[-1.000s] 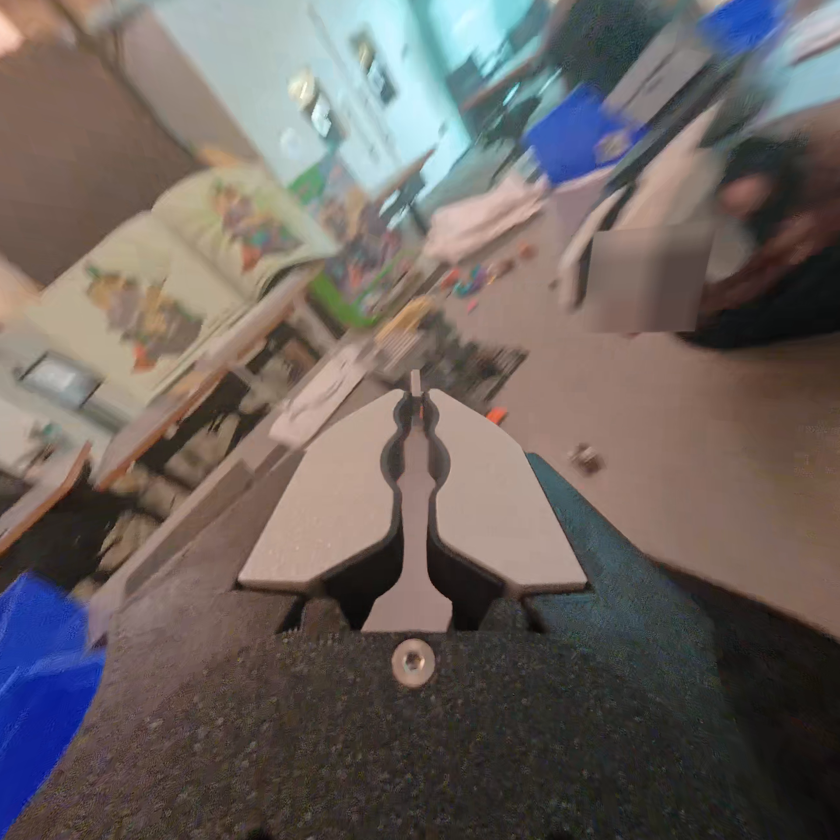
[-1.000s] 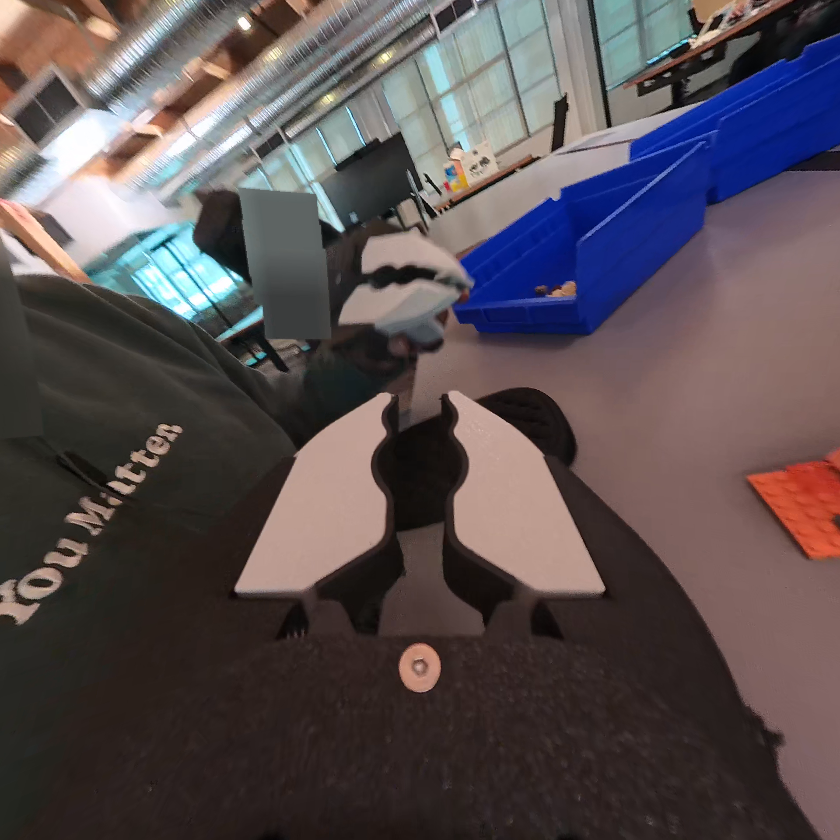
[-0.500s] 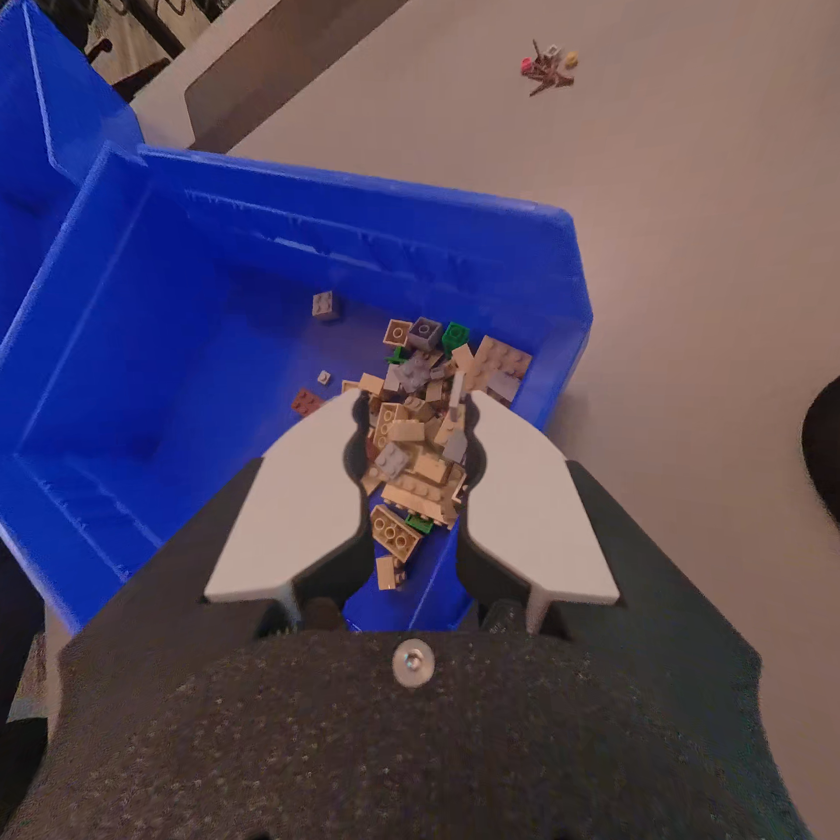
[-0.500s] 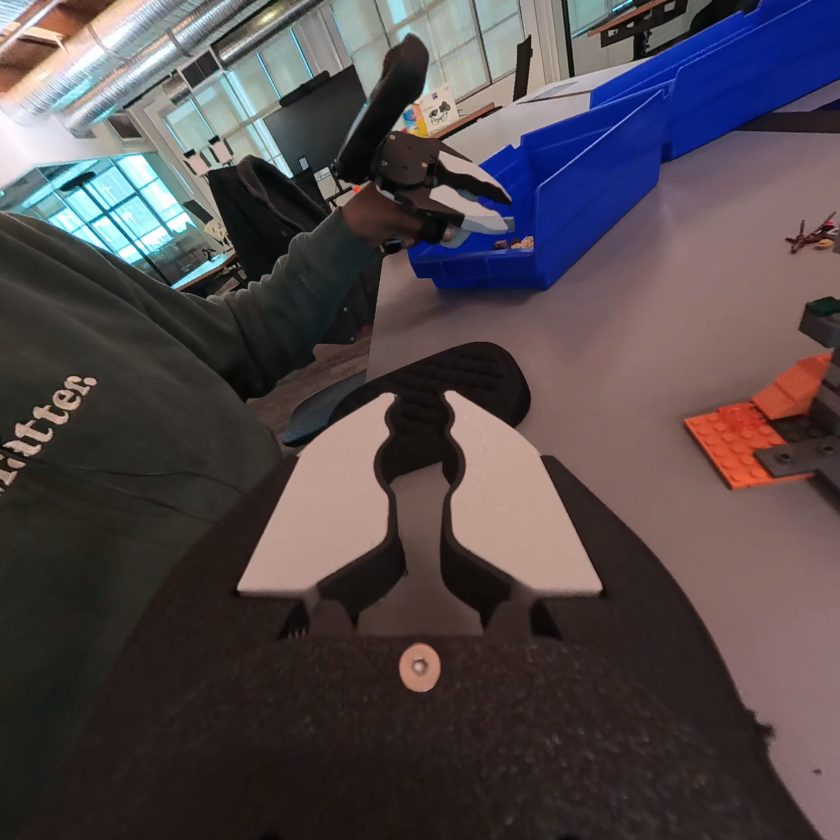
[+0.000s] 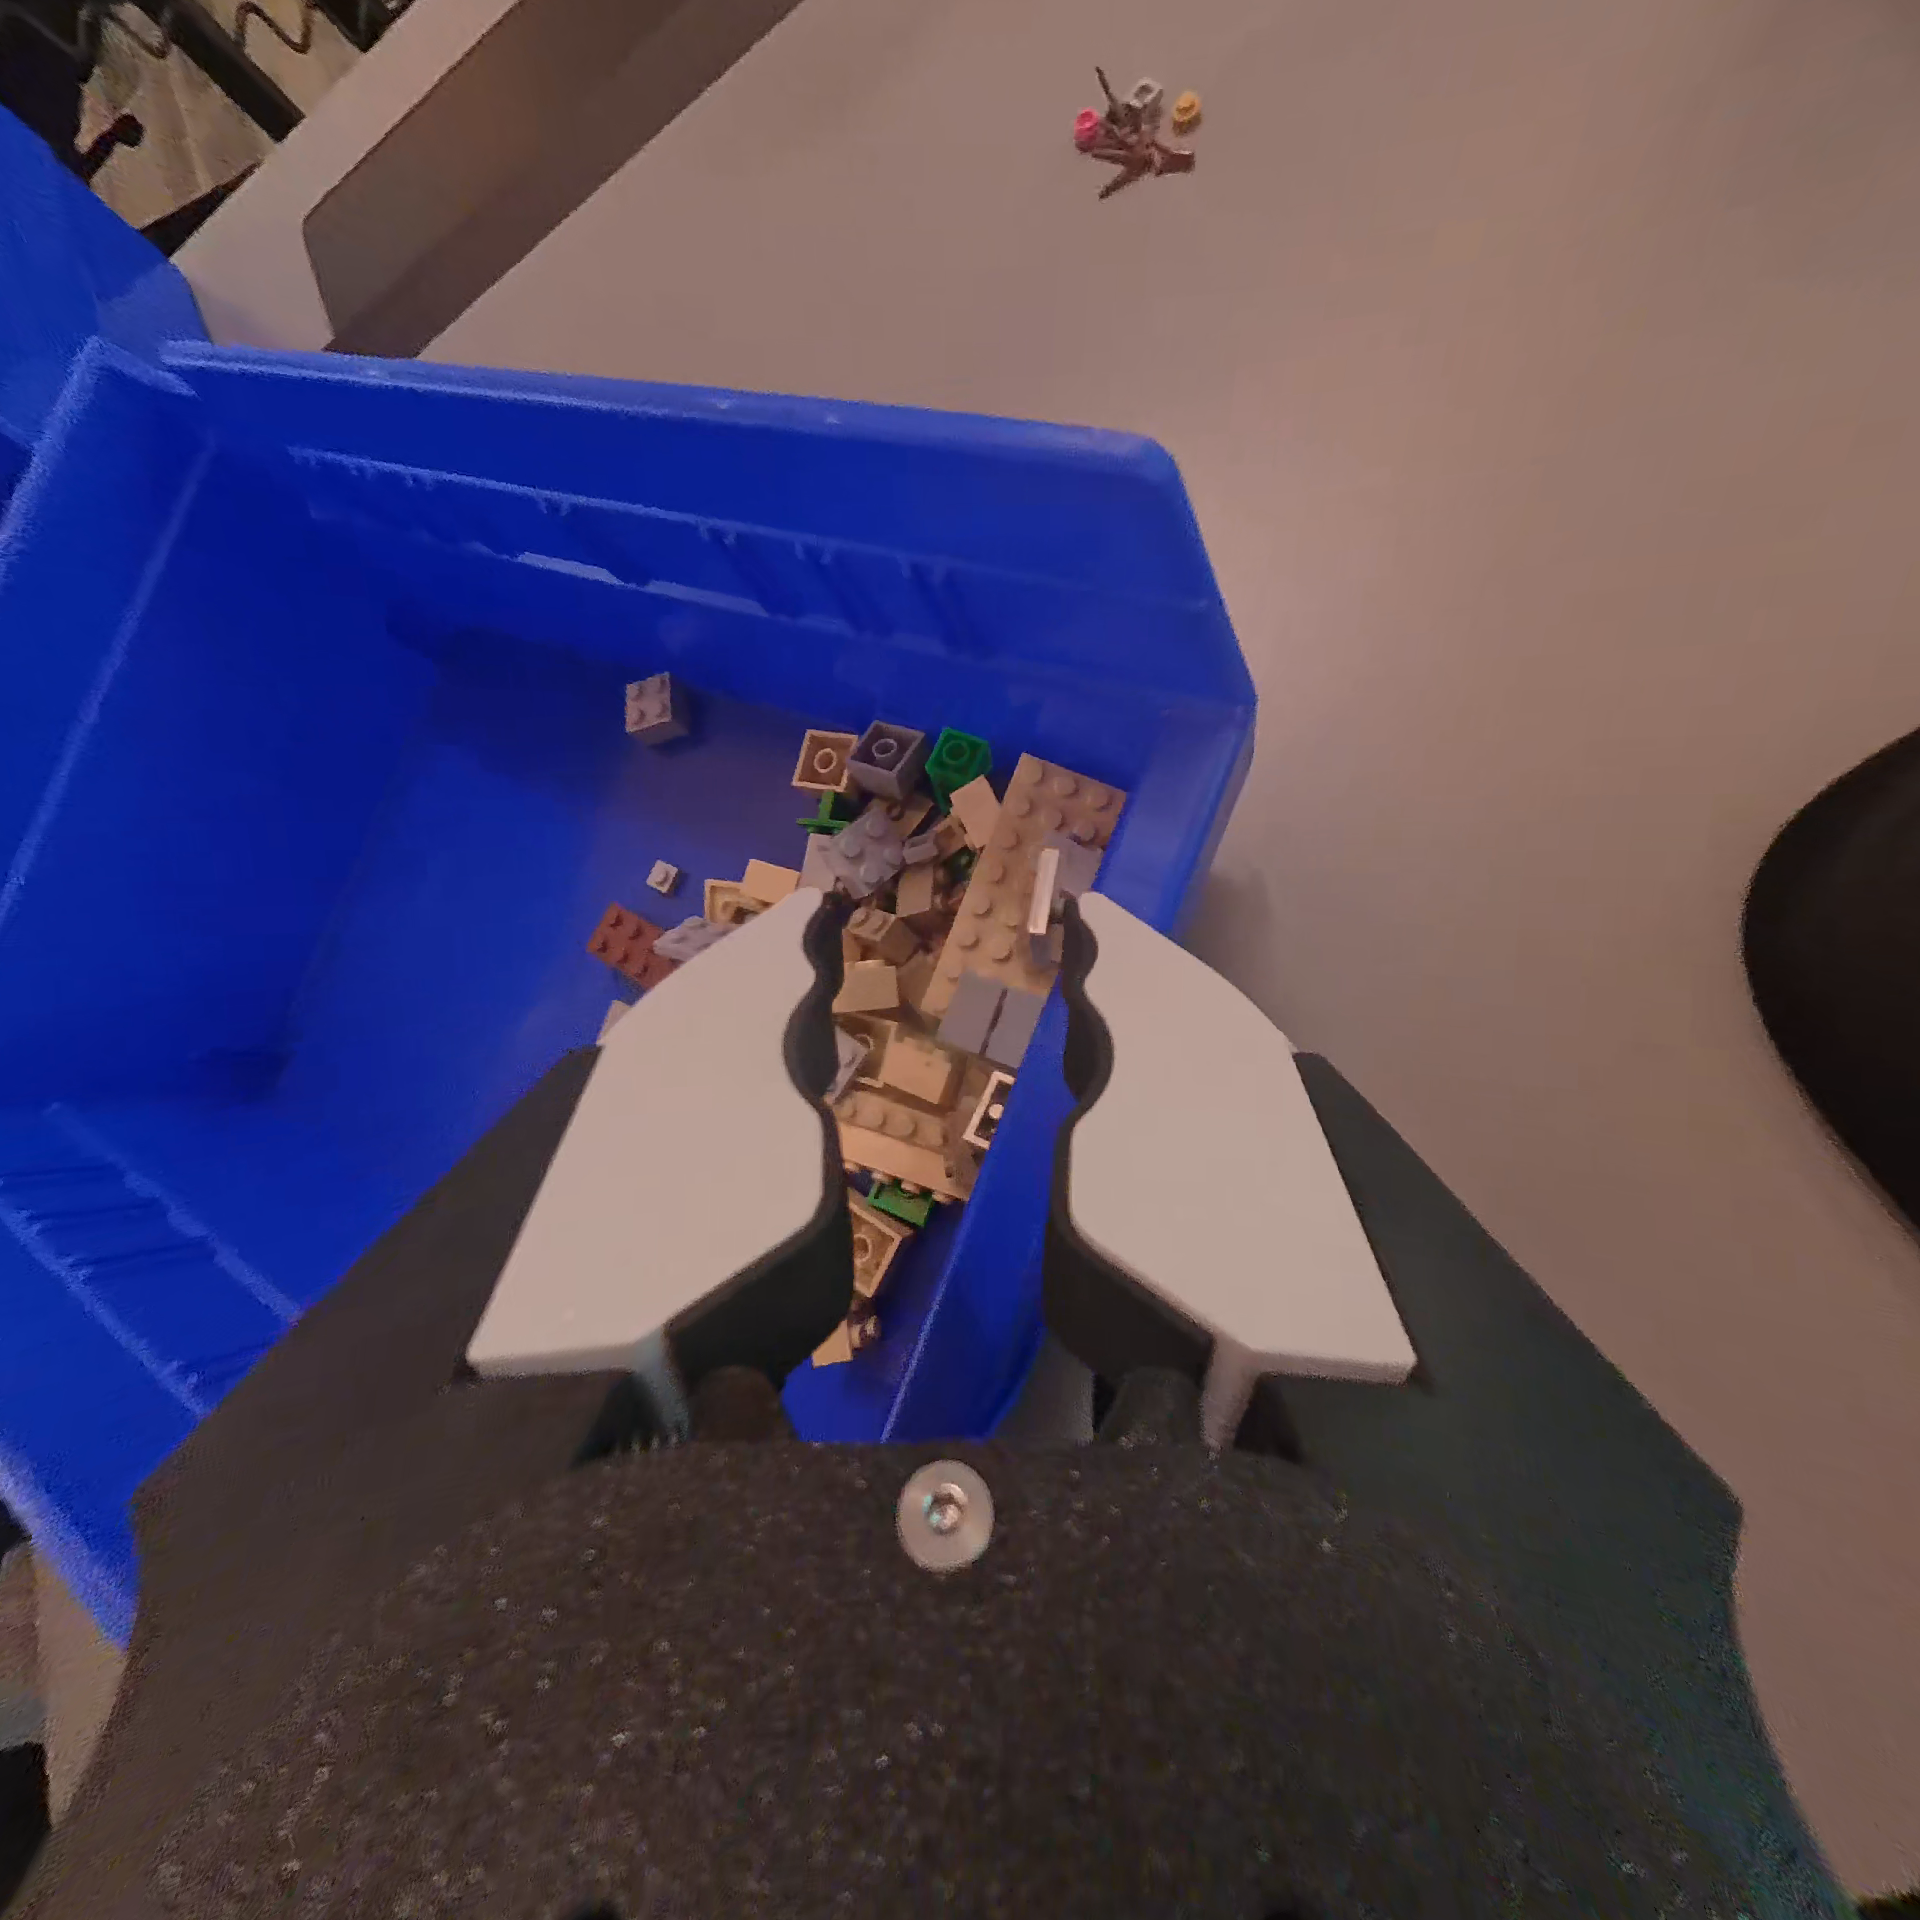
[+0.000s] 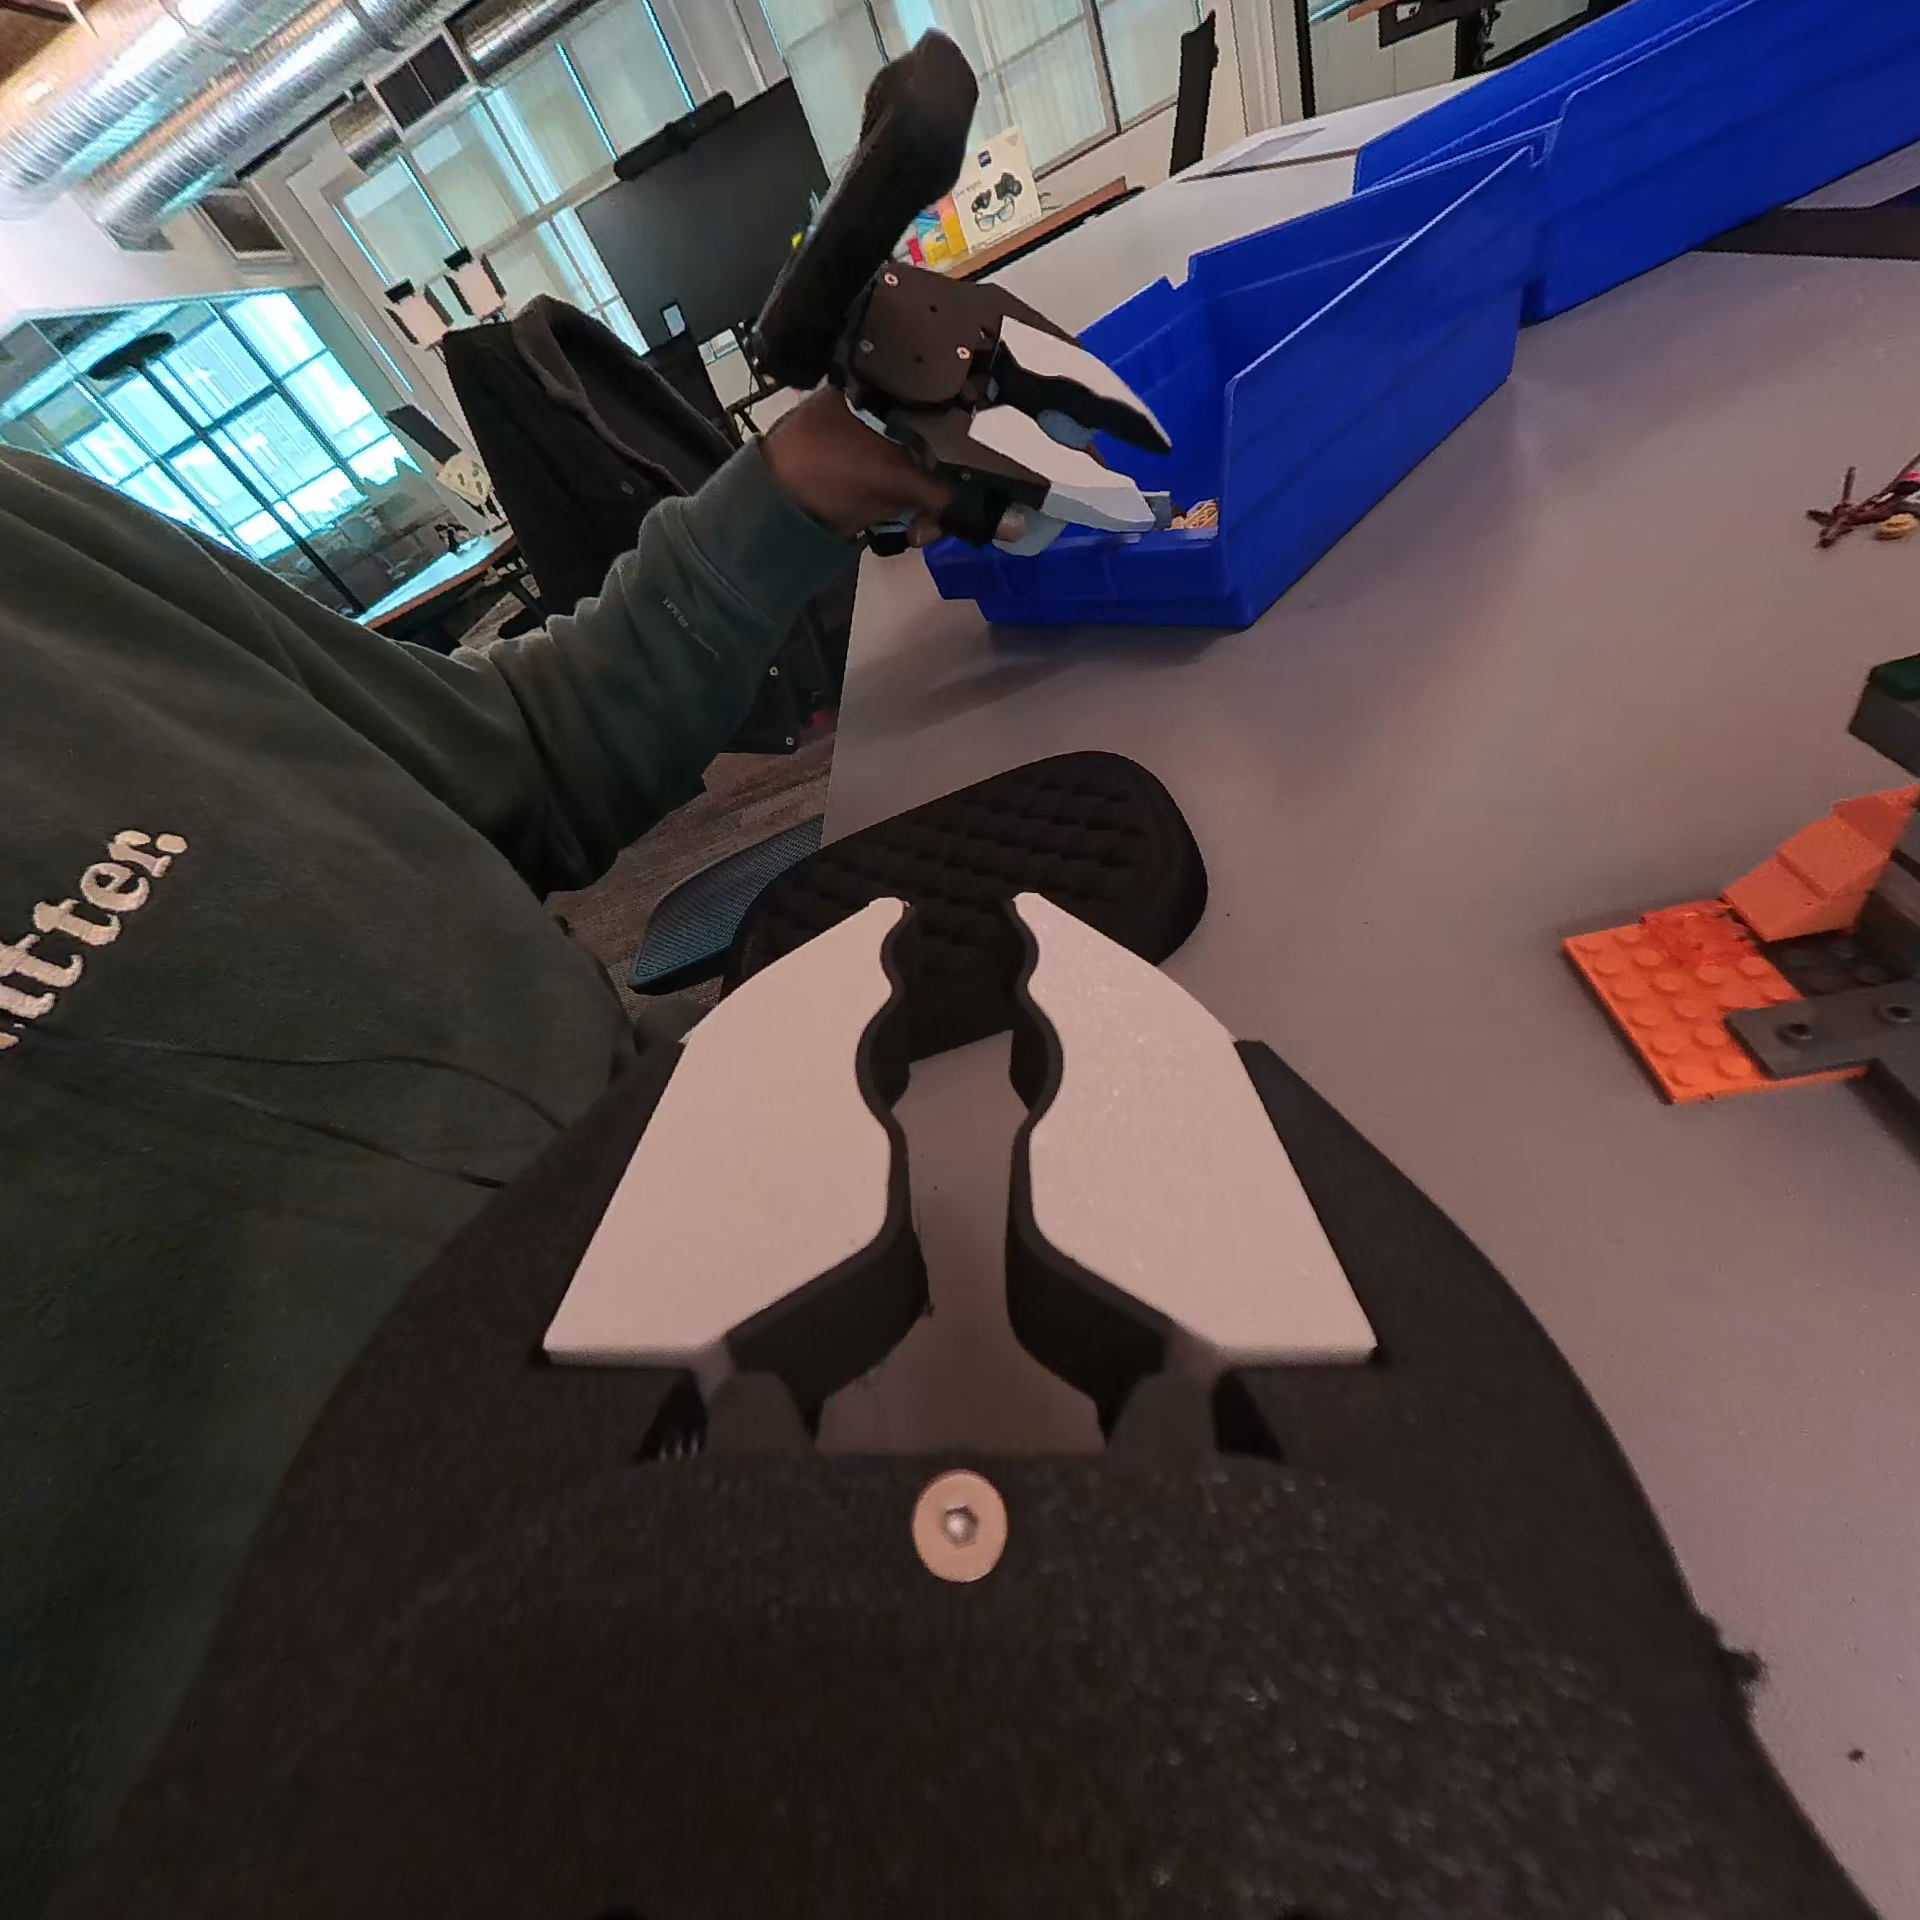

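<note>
My left gripper is open and points down into a blue bin, just above a pile of tan, grey and green bricks. A thin pale piece stands on edge right beside its right fingertip; I cannot tell whether it touches the pad. In the right wrist view the left gripper hangs open over the same bin, held by a hand. My right gripper is open with nothing between its pads. It is low over the grey table, in front of a black textured pad.
An orange plate with a dark grey build lies to the right. A small cluster of loose pieces lies on the table beyond the bin. More blue bins stand behind. A person's green sleeve fills the left. About 30 cm separates my left fingertips from my right.
A second ago my left gripper was shut on a thin grey piece and pointed across the room. It has swung down over the bin and opened. My right gripper has turned slightly.
</note>
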{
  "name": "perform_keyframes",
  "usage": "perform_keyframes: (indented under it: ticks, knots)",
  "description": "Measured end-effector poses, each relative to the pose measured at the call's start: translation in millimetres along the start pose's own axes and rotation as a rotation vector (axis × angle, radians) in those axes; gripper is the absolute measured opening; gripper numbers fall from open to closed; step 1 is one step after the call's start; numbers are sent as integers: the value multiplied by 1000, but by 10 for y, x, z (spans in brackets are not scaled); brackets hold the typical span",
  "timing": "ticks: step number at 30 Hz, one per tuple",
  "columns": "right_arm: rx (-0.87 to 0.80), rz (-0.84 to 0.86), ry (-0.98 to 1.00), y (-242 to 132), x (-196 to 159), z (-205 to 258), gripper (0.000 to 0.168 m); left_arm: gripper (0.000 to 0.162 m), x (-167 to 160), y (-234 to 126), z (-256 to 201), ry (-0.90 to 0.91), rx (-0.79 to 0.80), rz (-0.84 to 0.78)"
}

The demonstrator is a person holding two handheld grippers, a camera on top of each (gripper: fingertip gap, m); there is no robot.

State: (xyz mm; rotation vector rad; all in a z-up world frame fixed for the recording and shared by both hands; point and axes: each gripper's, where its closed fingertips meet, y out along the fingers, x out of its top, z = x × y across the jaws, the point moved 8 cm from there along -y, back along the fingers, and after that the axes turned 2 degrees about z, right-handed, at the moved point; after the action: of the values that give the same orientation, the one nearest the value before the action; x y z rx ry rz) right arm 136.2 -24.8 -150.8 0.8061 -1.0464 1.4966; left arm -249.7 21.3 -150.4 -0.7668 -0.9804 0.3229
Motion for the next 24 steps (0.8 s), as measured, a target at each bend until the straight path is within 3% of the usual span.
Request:
perform_keyframes:
  ticks: [4,15,19,22,24]
  knots:
    - [2,2,3,0,-4,-5,14,55,-11,0,-55,-2,-114,41]
    - [0,4,5,-3,-14,-13,13,52,-44,43,-65,5,-90,45]
    - [-3,0,8,-7,-16,-19,13,37,-14,-34,-207,89,-129,12]
    - [-6,-3,13,-11,-16,-25,13,15,-58,-122,-453,208,-209,81]
    - [-8,-4,14,-12,-16,-26,12,9,-123,-154,-615,216,-264,161]
